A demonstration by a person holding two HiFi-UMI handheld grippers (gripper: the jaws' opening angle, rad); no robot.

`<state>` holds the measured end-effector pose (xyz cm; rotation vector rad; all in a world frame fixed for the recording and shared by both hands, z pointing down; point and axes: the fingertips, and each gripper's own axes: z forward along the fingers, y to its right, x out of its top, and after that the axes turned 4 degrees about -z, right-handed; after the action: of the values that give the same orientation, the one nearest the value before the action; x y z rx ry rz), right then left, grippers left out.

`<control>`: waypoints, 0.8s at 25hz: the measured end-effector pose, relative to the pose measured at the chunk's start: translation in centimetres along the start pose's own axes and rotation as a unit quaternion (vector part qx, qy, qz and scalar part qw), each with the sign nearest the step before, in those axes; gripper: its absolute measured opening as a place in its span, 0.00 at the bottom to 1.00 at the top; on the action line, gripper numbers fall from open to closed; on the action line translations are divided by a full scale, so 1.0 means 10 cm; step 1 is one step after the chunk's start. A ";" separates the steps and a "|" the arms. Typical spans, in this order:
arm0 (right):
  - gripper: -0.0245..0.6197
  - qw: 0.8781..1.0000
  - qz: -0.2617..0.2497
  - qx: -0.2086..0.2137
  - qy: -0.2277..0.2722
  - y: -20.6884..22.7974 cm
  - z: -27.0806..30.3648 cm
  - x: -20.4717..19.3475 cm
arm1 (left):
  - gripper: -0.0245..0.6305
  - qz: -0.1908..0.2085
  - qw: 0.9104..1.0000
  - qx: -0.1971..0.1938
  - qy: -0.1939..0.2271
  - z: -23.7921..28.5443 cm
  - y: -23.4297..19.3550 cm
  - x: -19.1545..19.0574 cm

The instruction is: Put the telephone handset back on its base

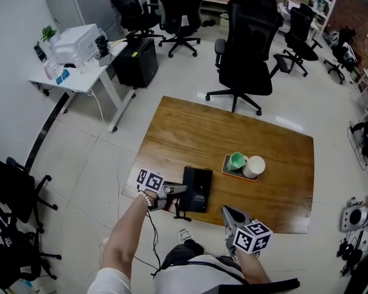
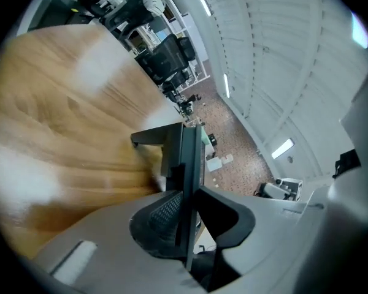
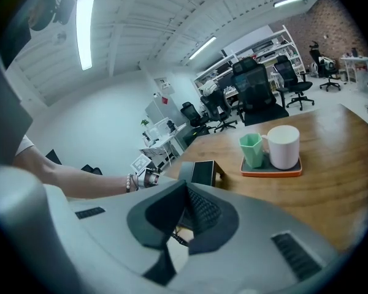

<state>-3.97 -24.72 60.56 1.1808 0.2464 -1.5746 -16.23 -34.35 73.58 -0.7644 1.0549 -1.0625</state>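
A black telephone base (image 1: 198,190) lies near the front edge of the wooden table (image 1: 233,133). Its black handset (image 1: 187,188) rests along the base's left side. My left gripper (image 1: 181,190) reaches in from the left at that handset. In the left gripper view the handset's thin black edge (image 2: 187,164) stands between the two pads (image 2: 165,216), with a sliver of room beside the meshed pad. My right gripper (image 1: 226,211) hovers at the table's front edge, right of the phone, shut and holding nothing. The right gripper view shows the phone (image 3: 200,171) ahead of its closed tips (image 3: 184,188).
An orange tray (image 1: 230,171) with a green cup (image 1: 237,160) and a white mug (image 1: 254,166) sits right of the phone. The phone's cord (image 1: 181,215) hangs over the front edge. Office chairs (image 1: 248,48) and a white desk (image 1: 80,72) stand beyond the table.
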 end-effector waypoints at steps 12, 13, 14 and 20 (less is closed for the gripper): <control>0.05 0.999 0.022 -0.026 -0.001 0.24 -0.29 -0.16 | 0.19 -0.017 0.998 -0.040 0.035 0.00 -0.05 0.04; 0.05 0.999 0.023 -0.026 -0.003 0.24 -0.30 -0.18 | 0.19 -0.016 0.999 -0.028 0.033 -0.02 -0.08 0.03; 0.05 0.999 0.024 -0.025 -0.005 0.24 -0.30 -0.19 | 0.25 -0.015 0.999 -0.011 0.032 -0.03 -0.13 0.02; 0.05 1.000 0.009 -0.002 -0.016 0.23 -0.31 -0.20 | 0.44 0.029 0.990 0.121 0.059 -0.12 -0.28 0.04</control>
<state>-0.55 -22.26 61.56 1.1499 0.2173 -1.5748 -18.20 -35.67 75.51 -0.4770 1.0196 -1.1716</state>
